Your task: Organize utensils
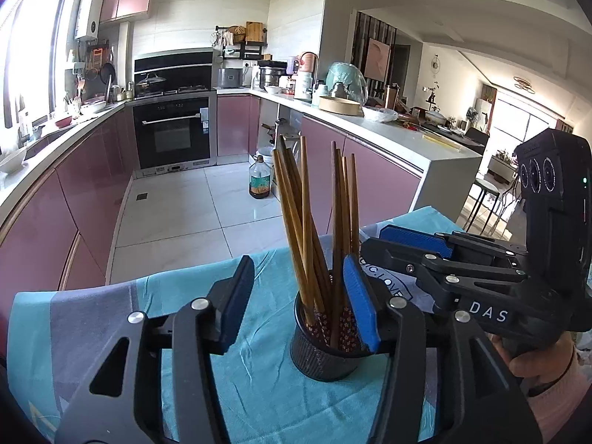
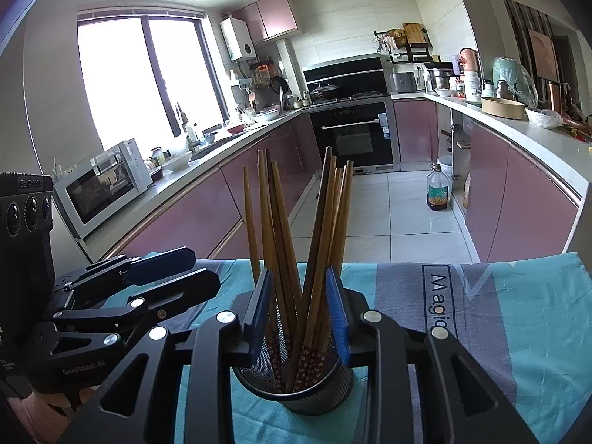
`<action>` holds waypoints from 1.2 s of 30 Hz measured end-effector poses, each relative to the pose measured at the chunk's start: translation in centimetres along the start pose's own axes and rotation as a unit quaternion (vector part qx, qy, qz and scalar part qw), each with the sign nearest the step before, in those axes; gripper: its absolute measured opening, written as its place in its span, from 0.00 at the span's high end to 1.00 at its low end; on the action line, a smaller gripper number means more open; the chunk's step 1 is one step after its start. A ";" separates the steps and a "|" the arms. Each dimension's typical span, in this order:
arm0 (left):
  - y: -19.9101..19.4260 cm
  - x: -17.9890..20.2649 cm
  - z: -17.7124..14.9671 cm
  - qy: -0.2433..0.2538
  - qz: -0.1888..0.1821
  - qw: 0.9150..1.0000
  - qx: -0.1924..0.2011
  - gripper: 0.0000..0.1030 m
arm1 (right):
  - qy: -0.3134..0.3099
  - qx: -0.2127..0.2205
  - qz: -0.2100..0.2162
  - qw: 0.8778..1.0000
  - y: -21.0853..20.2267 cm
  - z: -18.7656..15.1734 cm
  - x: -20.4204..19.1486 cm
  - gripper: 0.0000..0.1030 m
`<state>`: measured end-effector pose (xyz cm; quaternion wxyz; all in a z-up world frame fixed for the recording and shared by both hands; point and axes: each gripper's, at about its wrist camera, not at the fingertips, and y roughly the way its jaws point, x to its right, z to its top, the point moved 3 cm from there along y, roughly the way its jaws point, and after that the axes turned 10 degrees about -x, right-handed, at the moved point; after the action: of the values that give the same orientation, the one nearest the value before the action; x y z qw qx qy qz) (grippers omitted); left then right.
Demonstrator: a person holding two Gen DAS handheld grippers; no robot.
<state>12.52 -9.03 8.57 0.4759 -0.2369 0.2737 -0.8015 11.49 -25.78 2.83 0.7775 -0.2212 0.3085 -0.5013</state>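
left wrist view: the left gripper (image 1: 301,303) stands spread, its jaws apart beside the black mesh cup (image 1: 325,347), pinching nothing. the right gripper (image 2: 299,314) is partly spread around the wooden chopsticks (image 2: 296,244), and no pad clearly presses on them. both bundles look just dropped into the cup on the teal cloth (image 2: 518,314) covering the bench. next, i judge, both grippers should back away without tipping it. the sticks are slim, smooth and floral at the bottom, and the cup is stiff wire.

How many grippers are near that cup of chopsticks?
2. The left gripper is just left of the cup; the right gripper is just right of it. Both are open; none seems hidden.
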 end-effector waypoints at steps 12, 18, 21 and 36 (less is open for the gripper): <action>-2.1 -1.5 -3.0 -0.019 0.038 0.999 0.033 0.07 | -0.007 0.021 -0.028 0.999 -1.8 -2.1 -0.2 0.35; -3.3 -1.9 -5.3 -0.027 0.060 0.997 0.047 0.06 | -0.024 0.037 -0.046 0.998 -2.7 -3.1 -1.0 0.19; -3.6 -1.6 -5.9 -0.032 0.068 0.996 0.053 0.06 | -0.029 0.049 -0.054 0.997 -3.1 -3.7 -1.5 0.11; -5.7 -1.9 -9.8 -0.052 0.128 0.986 0.093 0.06 | -0.045 0.077 -0.075 0.993 -4.1 -7.1 -3.8 0.07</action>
<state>3.45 -2.97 4.92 0.6081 -0.1961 0.2003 -0.7427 2.70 -24.13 1.38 0.7658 -0.2053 0.2165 -0.5697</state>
